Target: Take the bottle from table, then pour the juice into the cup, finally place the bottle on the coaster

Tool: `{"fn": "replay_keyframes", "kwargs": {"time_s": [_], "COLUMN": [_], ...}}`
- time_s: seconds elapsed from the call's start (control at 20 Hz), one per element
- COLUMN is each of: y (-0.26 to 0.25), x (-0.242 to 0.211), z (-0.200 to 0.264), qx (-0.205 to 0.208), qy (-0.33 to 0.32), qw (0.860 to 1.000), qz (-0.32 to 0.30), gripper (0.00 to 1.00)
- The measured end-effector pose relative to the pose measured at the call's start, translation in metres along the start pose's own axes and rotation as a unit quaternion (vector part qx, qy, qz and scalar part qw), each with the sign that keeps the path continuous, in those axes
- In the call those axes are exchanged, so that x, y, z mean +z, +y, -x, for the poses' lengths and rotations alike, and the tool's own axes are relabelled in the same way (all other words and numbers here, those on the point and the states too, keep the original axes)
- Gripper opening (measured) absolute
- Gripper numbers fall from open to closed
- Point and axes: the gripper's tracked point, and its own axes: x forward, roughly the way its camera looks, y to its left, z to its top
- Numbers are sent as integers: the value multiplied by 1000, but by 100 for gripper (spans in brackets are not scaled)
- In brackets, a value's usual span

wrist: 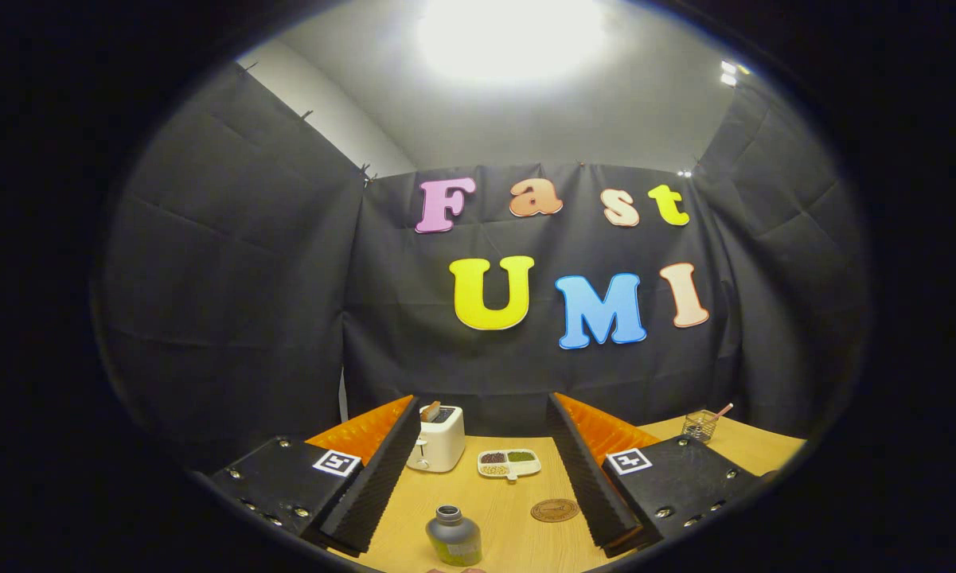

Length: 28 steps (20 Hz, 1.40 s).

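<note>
A small bottle [453,536] with a grey cap and a green label stands upright on the wooden table [517,541], between my two fingers and a little ahead of them. My gripper [481,469] is open, its fingers [374,469] spread wide to either side of the bottle without touching it. A round brown coaster [555,510] lies flat on the table to the right of the bottle, close to the right finger. A rim of something reddish [455,570] peeks in just below the bottle; I cannot tell what it is.
A white toaster [439,438] with a slice in it stands farther back beside the left finger. A white divided dish [509,463] of beans sits right of it. A wire basket [701,426] with a pink-handled item stands at the far right.
</note>
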Motion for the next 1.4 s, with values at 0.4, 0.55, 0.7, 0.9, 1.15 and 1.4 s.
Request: {"fn": "replay_keyframes", "kwargs": {"time_s": [0.4, 0.55, 0.7, 0.9, 1.15, 1.4], "y": [-2, -1, 2, 8, 18, 28], "x": [-8, -15, -24, -44, -74, -112], "z": [3, 4, 5, 4, 1, -7], "qx": [-8, -11, -14, -19, -21, -22], "qy": [1, 6, 9, 20, 42, 72], "qw": [1000, 1000, 1000, 999, 999, 997], "qz": [-6, -8, -8, -17, -7, 8], "gripper": [96, 97, 97, 97, 97, 97]}}
